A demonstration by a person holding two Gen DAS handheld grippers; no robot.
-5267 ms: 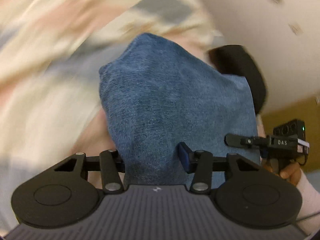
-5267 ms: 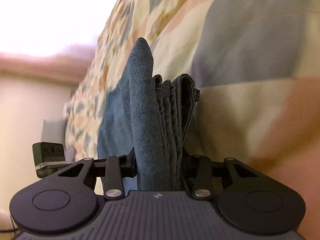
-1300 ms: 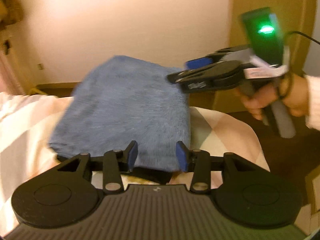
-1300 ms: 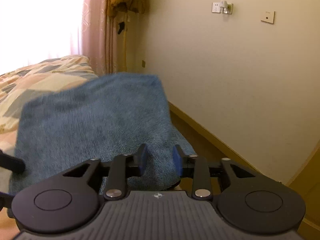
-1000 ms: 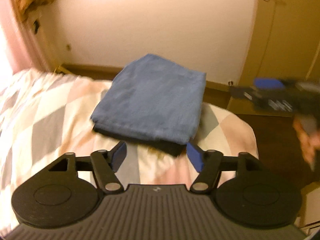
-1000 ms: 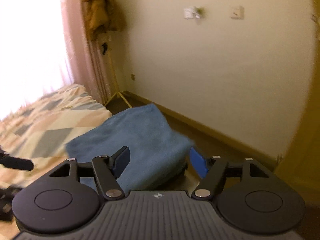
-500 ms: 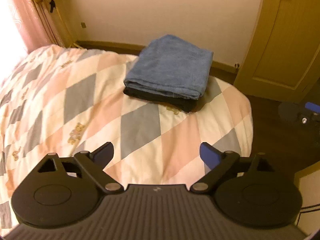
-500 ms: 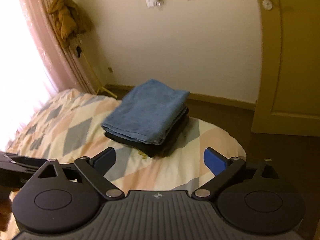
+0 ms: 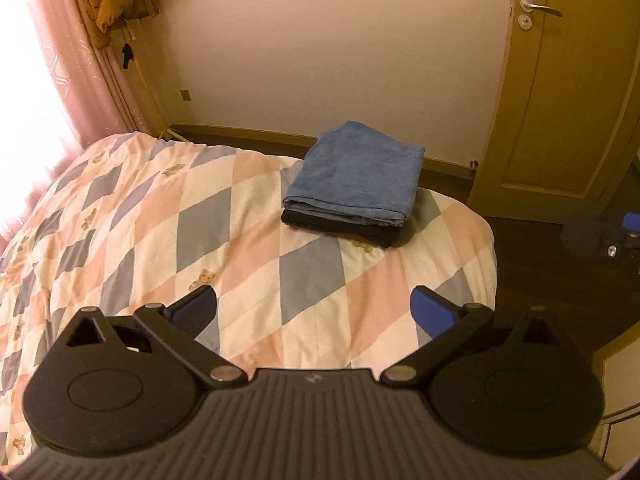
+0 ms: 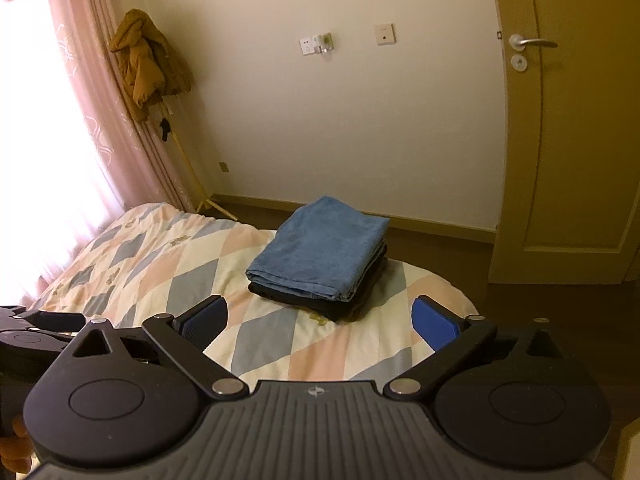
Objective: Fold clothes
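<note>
A folded blue garment (image 9: 356, 172) lies on top of a folded black garment (image 9: 344, 228) near the far corner of the bed (image 9: 160, 220). The same stack shows in the right wrist view, blue (image 10: 320, 248) over black (image 10: 340, 304). My left gripper (image 9: 314, 310) is wide open and empty, held well back above the quilt. My right gripper (image 10: 318, 320) is wide open and empty, also held back from the stack. The left gripper's body shows at the left edge of the right wrist view (image 10: 28, 336).
The bed has a quilt of pink, grey and cream diamonds. A closed door (image 9: 568, 80) stands at the right beyond dark floor. A pink curtain (image 10: 60, 120) and a coat rack with a brown coat (image 10: 144, 64) stand at the left by the wall.
Both grippers let go of the blue garment, opened wide and pulled back and up from the stack. The stack now lies still on the bed corner.
</note>
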